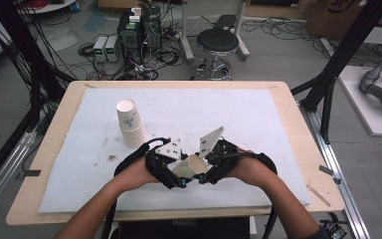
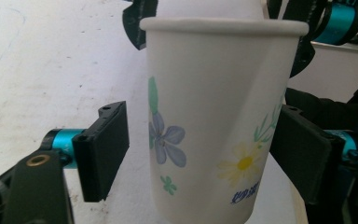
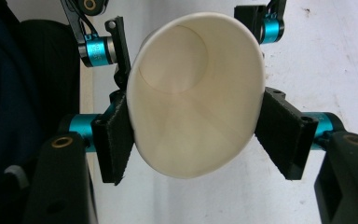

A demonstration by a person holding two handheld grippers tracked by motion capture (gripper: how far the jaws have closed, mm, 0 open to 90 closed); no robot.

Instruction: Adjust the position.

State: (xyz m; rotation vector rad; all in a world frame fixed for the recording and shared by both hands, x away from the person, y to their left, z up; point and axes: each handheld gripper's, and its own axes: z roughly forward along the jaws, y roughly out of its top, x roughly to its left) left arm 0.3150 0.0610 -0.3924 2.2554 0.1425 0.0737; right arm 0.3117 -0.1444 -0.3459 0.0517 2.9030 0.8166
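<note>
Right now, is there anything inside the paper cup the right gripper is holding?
The paper cup looks empty: the right gripper view shows its bare inner wall and round bottom. The right gripper squeezes its rim oval. Nothing inside is covered.

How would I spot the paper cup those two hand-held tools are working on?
Start at the white mat covering the wooden table, then drop to its near edge where the person's two hands meet. The paper cup is tipped on its side between the left tool and right tool. The stack of cups, by contrast, stands upright and untouched farther back on the left.
</note>
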